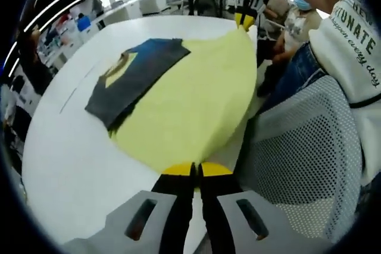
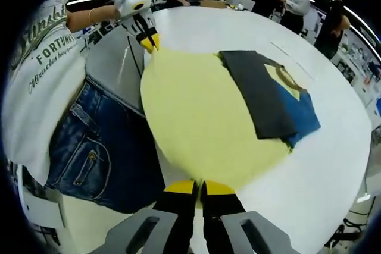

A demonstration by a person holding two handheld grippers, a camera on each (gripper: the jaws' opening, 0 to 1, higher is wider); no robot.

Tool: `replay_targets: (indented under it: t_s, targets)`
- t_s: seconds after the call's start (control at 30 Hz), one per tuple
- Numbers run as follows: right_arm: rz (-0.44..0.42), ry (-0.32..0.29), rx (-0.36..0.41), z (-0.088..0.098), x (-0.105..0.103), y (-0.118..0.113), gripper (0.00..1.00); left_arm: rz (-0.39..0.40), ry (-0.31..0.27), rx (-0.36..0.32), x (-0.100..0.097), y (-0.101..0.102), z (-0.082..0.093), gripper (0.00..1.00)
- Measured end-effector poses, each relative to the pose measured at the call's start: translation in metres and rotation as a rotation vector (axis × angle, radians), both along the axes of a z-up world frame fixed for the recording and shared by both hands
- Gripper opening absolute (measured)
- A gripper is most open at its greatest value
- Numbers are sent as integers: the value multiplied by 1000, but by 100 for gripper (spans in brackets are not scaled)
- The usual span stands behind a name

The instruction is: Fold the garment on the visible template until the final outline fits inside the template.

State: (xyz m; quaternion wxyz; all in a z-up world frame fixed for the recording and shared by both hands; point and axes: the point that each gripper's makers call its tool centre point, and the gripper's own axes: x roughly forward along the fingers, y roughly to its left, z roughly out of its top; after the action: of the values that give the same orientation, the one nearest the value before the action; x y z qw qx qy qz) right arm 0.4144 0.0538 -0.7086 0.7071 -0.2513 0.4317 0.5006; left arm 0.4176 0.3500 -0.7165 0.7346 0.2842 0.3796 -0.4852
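Pinching yellow garment (image 1: 190,99) edge — both claws, L (image 1: 197,171) & R (image 2: 199,187), clamped, held level.

left gripper (image 1: 196,169): jaws closed, pinching | right gripper (image 2: 198,187): jaws closed, pinching | both held well apart

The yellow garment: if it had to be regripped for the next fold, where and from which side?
Probably the hem corners at the table's near edge, coming from the person's side. The yellow garment lies flat with that edge free, where the left gripper and right gripper pinch it; the dark panel covers the far part.
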Motion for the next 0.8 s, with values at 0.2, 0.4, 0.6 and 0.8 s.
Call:
replay_targets:
  t_s: [0.2,0.4,0.6,0.8]
  targets:
    - [-12,29,47,13,-1,4,0,-20,21,26,-1,3,8,0]
    - [-23,47,80,26,6,9,0,-2,45,27,2,7,16,0]
    - [-29,72,86,34,2,15,0,2,67,28,2,10,24,0]
    - [-23,84,90,46,8,15,0,8,83,29,6,10,34,0]
